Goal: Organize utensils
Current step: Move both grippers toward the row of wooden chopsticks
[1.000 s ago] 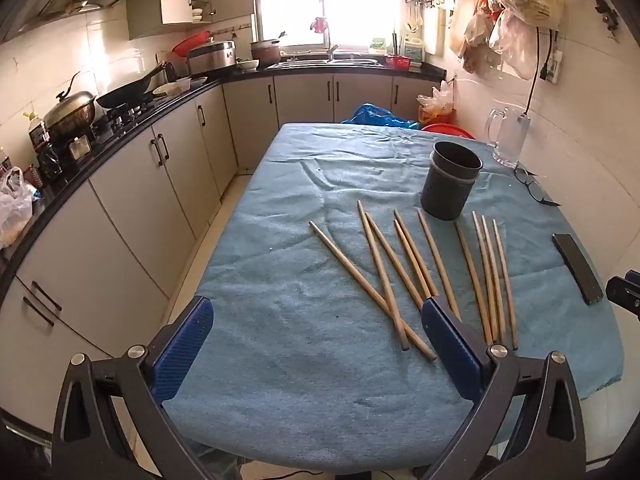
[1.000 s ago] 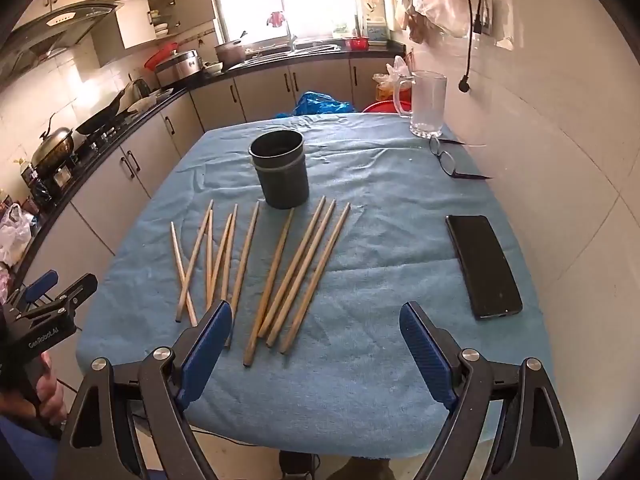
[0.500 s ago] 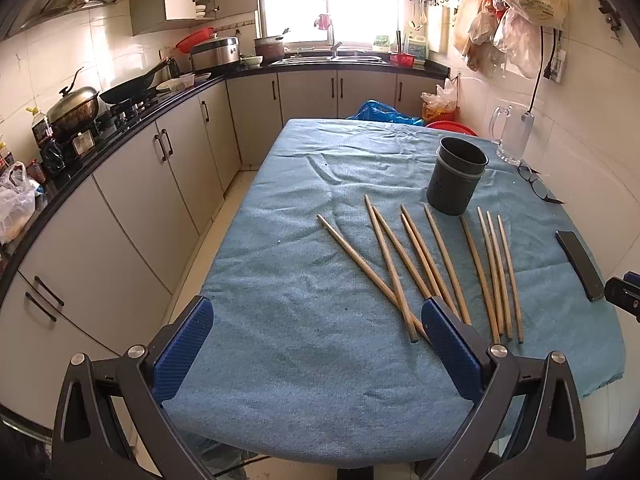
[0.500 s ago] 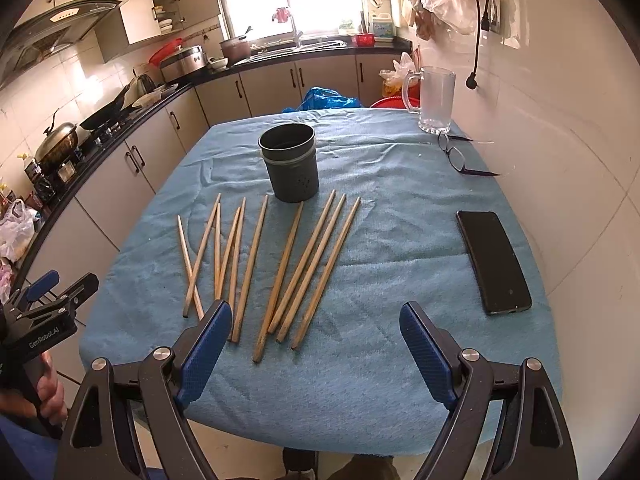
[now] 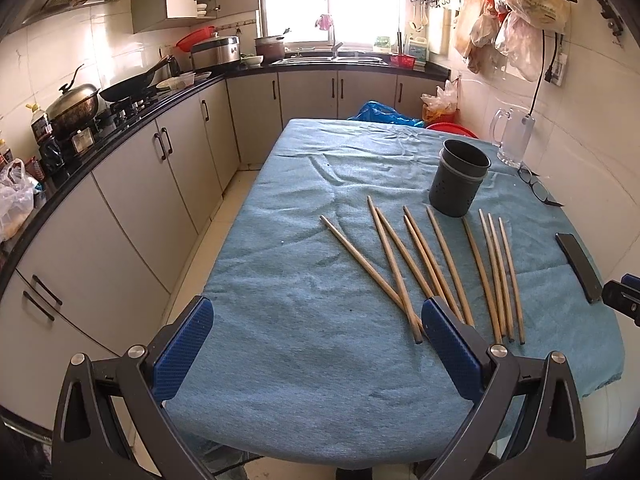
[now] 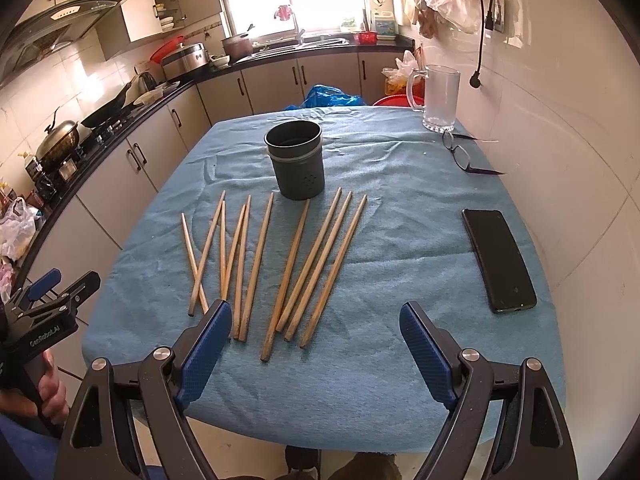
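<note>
Wooden chopsticks (image 6: 256, 264) lie loose before the dark holder (image 6: 297, 165) on your worktop (image 6: 400, 216). Both your tongs, left (image 5: 318, 344) and right (image 6: 316, 350), gape wide, empty.

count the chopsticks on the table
10 chopsticks, all flat on the cloth before the cup: six at left, some crossing; four at right. None looks hidden.

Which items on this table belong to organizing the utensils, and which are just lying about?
Job items:
- chopsticks, loose on the blue cloth
- dark holder cup, upright and empty
- left gripper and right gripper, both open

Lying about:
- phone
- glasses
- glass mug
</note>
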